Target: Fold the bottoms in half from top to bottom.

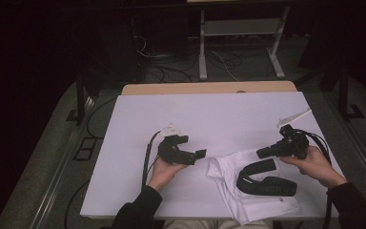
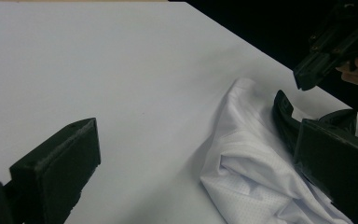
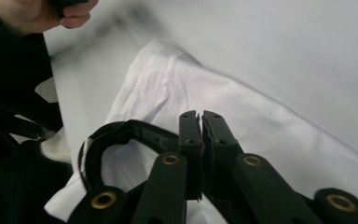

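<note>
We are holding the left tongs [image 1: 190, 148] with jaws standing wide apart and gripping nothing, hovering over the bare white worktop [image 1: 219, 114] just left of the folded white shirt [image 1: 248, 195]. The shirt is lying at the worktop's near right, its black collar [image 1: 264, 179] curving on top. Our right tongs [image 1: 267, 152] are hanging just above the shirt, jaws pressed together on nothing.

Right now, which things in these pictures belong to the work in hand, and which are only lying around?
Part of the job:
- white shirt, folded, black collar on top
- left gripper, jaws wide open beside the shirt
- right gripper, jaws closed above the collar

Just lying about:
- white strip at the table's far right
- cables on the floor
- grey stand behind
</note>
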A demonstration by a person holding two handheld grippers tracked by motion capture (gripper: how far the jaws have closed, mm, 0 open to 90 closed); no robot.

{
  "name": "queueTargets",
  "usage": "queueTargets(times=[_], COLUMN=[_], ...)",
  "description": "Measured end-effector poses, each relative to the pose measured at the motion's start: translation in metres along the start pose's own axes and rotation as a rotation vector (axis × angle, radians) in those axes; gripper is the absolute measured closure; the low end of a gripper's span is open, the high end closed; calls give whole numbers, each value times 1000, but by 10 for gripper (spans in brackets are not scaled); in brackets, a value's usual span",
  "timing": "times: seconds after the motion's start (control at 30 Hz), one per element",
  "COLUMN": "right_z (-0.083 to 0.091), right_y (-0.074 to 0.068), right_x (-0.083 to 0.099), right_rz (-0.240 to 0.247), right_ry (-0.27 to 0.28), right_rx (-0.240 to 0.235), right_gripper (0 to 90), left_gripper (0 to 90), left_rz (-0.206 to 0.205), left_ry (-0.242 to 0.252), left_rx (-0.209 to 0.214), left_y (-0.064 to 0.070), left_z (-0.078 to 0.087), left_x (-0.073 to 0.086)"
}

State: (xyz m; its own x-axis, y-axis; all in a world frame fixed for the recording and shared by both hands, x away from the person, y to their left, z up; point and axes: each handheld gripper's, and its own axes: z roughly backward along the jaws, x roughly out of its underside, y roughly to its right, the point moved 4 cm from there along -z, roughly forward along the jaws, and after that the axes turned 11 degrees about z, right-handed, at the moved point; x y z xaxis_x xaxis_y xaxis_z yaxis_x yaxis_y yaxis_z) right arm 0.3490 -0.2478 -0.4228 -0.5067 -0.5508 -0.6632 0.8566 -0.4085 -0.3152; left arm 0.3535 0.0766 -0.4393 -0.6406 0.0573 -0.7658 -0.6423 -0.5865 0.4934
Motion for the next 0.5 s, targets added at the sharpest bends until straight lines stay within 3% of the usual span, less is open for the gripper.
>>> queueTargets(times=[0.5], right_z=[-37], right_y=[15], right_x=[-9], right_rz=[2], right_ry=[-89], right_rx=[-39], right_gripper=[884], left_gripper=[0], left_rz=[-1], left_ry=[-3], left_rx=[3], left_y=[0], left_z=[-1], left_x=[0])
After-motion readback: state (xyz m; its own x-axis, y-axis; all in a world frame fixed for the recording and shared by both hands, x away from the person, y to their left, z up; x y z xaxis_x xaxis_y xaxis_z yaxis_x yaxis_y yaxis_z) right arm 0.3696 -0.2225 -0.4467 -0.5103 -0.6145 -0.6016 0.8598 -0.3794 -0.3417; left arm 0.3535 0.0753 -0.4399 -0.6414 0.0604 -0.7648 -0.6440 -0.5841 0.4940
